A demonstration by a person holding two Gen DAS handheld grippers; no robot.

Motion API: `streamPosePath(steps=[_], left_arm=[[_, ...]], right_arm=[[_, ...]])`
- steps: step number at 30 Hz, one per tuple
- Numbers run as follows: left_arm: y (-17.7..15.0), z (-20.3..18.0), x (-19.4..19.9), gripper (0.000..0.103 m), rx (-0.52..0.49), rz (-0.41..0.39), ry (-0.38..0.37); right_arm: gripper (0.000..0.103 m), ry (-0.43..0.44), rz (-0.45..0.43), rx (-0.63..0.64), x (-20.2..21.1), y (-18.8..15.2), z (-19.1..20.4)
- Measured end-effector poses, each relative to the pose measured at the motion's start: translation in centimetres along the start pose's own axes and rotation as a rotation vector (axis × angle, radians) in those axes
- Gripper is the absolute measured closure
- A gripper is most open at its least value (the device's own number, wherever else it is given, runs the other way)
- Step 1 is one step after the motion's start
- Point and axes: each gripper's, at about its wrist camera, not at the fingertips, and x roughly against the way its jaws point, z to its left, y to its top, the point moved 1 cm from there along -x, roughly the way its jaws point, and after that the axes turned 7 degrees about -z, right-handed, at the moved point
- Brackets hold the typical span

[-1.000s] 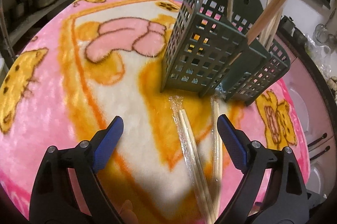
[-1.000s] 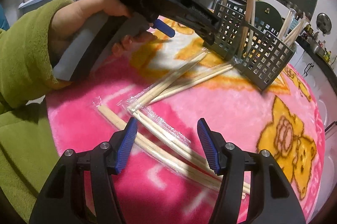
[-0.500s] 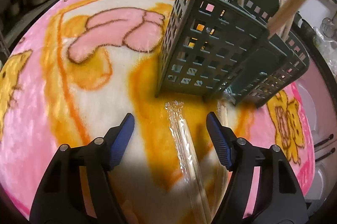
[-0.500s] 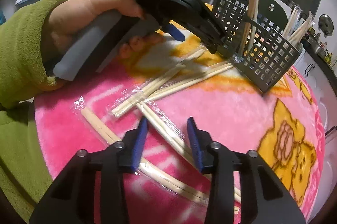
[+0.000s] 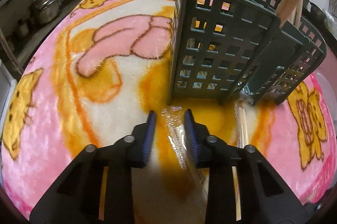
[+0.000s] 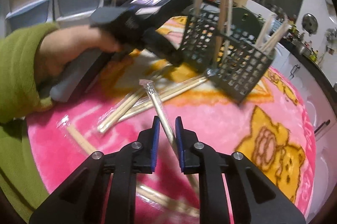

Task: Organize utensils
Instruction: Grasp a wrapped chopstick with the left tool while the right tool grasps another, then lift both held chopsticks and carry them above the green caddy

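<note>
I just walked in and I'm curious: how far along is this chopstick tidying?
Partly done. Several chopsticks already stand in the dark slotted holder. In hand: the right tongs grip a wrapped pair lifted off the pink blanket, and the left tongs straddle another wrapped pair, not yet clamped. Left: a few wrapped pairs on the blanket.

The right gripper (image 6: 166, 133) pinches a wrapped chopstick pair (image 6: 160, 106) tilted up off the pink blanket (image 6: 221, 125), with loose wrapped chopsticks (image 6: 124, 106) lying beyond, near the dark green utensil basket (image 6: 231, 60).
</note>
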Motion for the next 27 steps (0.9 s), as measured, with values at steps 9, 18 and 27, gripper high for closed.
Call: streamPosePath(steps=[9, 18, 27], left_arm=[[0.7, 2.9, 0.7, 0.1, 0.129, 0.004, -0.097], [1.9, 1.4, 6.3, 0.1, 0.124, -0.123, -0.182], [4.5, 0.1, 12.7, 0.101, 0.101, -0.29, -0.241]], right_arm=[[0.095, -0.029, -0.065, -0.089, 0.9, 1.7, -3.2], [0.097, -0.047, -0.141, -0.171, 2.4, 3.7, -5.5], [0.097, -0.067, -0.243, -0.237, 4.6, 5.6, -7.2]])
